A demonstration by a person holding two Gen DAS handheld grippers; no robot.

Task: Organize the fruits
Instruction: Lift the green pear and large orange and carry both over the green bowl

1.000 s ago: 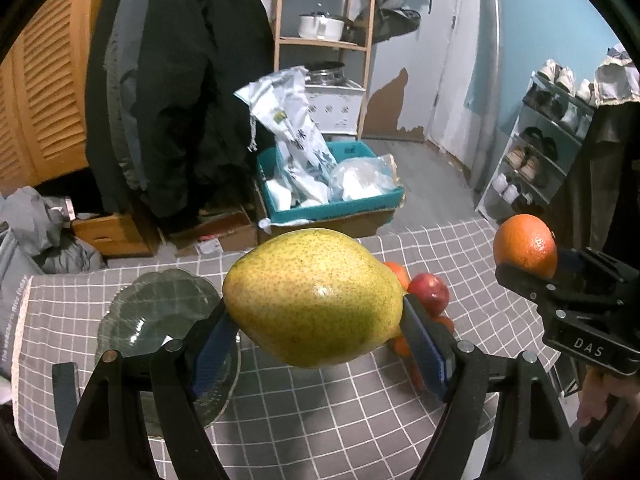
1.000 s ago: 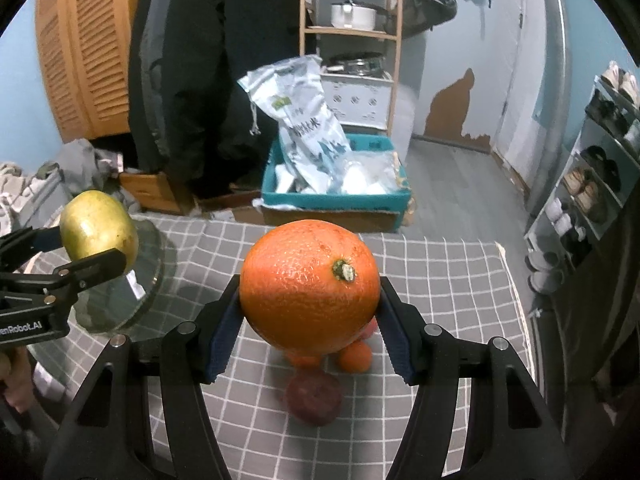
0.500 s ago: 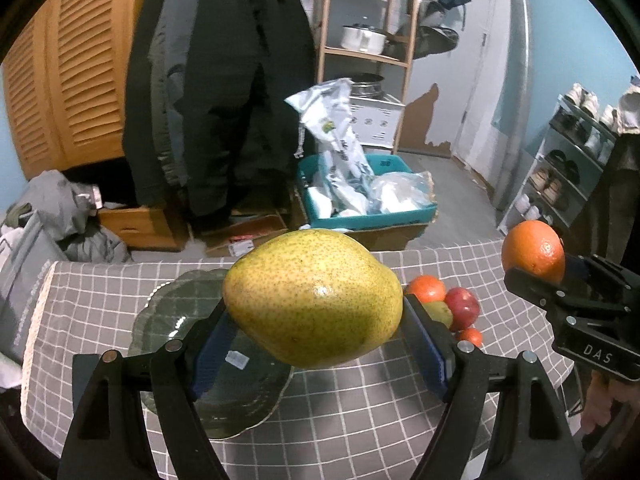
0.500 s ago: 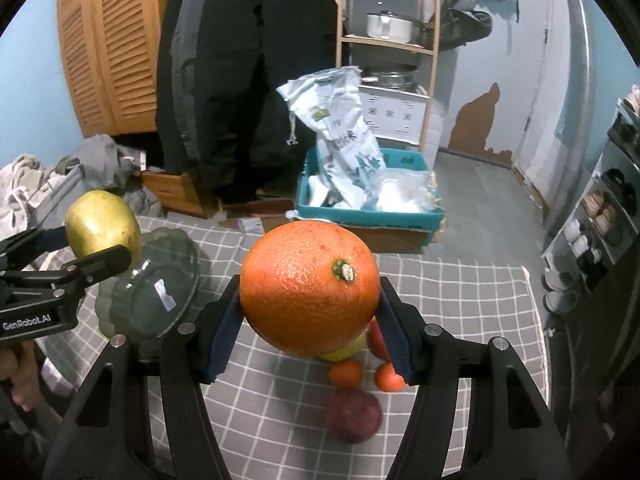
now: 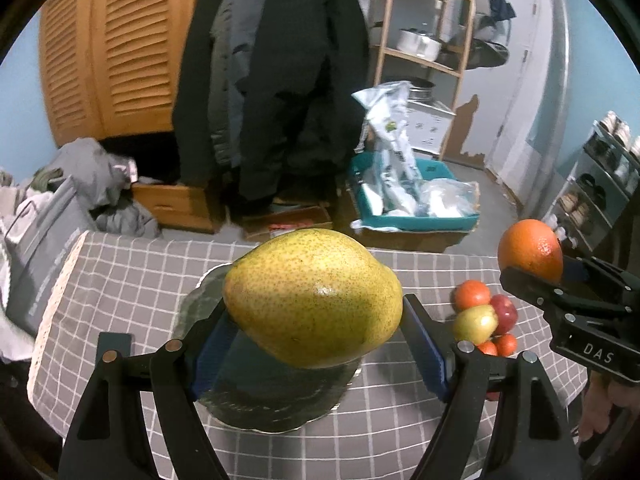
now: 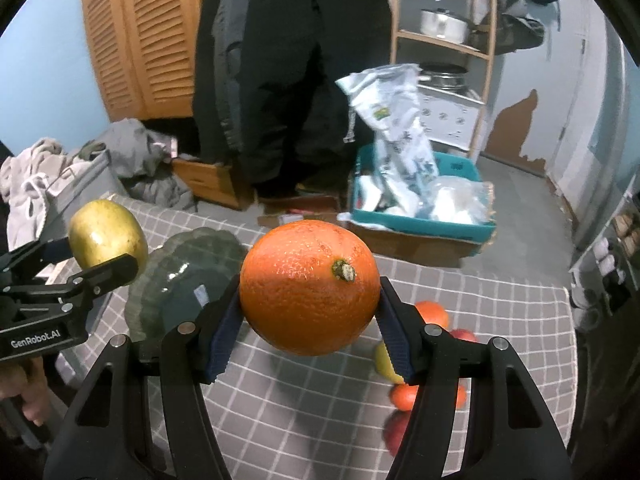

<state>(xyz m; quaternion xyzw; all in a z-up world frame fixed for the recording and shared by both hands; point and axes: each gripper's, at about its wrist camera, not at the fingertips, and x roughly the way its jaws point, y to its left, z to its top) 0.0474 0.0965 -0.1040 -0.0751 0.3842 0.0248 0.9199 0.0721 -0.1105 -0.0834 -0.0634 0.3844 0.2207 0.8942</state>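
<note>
My left gripper is shut on a big yellow-green pear, held in the air above a dark glass plate on the checked tablecloth. The right gripper is shut on a large orange, also held above the table. In the left wrist view that orange shows at the right; in the right wrist view the pear shows at the left, near the plate. A small pile of loose fruit, oranges, a red apple and a yellow-green one, lies on the cloth right of the plate.
The table is small, with its far edge close behind the plate. Beyond it stand a teal bin of bags, hanging dark coats, a wooden shelf with a pot and a shoe rack.
Both grippers have moved left across the table, keeping their fruits. The plate has come from the left side to under the pear, and the fruit pile has slid to the right.
</note>
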